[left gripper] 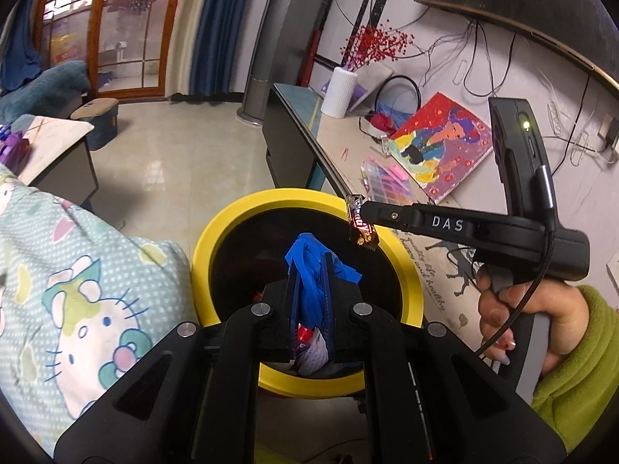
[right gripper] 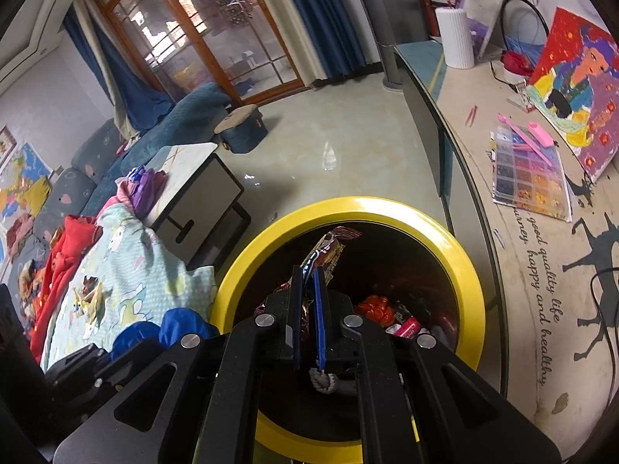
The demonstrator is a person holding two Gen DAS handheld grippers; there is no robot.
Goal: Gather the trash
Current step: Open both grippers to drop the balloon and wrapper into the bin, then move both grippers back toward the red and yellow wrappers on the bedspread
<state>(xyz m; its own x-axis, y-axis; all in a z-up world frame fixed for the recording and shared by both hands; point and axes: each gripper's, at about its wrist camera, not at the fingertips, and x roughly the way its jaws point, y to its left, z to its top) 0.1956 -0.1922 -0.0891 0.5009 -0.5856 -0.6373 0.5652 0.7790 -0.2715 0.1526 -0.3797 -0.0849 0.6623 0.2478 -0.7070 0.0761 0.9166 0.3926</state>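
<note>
Pinching a crumpled blue plastic bag [left gripper: 313,270], the left gripper [left gripper: 309,270] hangs at lower centre of its own view, straight over the dark mouth of the yellow-rimmed trash bin [left gripper: 201,266]; the bag bunches up between the near-closed fingers and spills out past their tips. To its right, the right gripper [left gripper: 361,208] comes in from the right edge, held in a hand [left gripper: 514,313] with a green sleeve, its jaws pressed together on a snack wrapper [left gripper: 361,226]. That wrapper hangs with its long axis tilted down toward the bin, just inside the rim at its upper right. In the right wrist view the same wrapper [right gripper: 329,249] stands up beyond the right gripper [right gripper: 308,270], again above the bin opening [right gripper: 470,270], with orange and pink scraps already lying at the bottom. Judged from this, both pieces sit above the opening, so the coming move turns only on letting go: the drop is straight down, and the bag is the more central of the two, while the wrapper is closer to the rim and could catch on it. A cartoon-print blanket [left gripper: 77,270] fills the lower left, pale tiled floor lies behind, and a long table [left gripper: 348,143] with a bright painting [left gripper: 445,147] runs along the wall at right.
</note>
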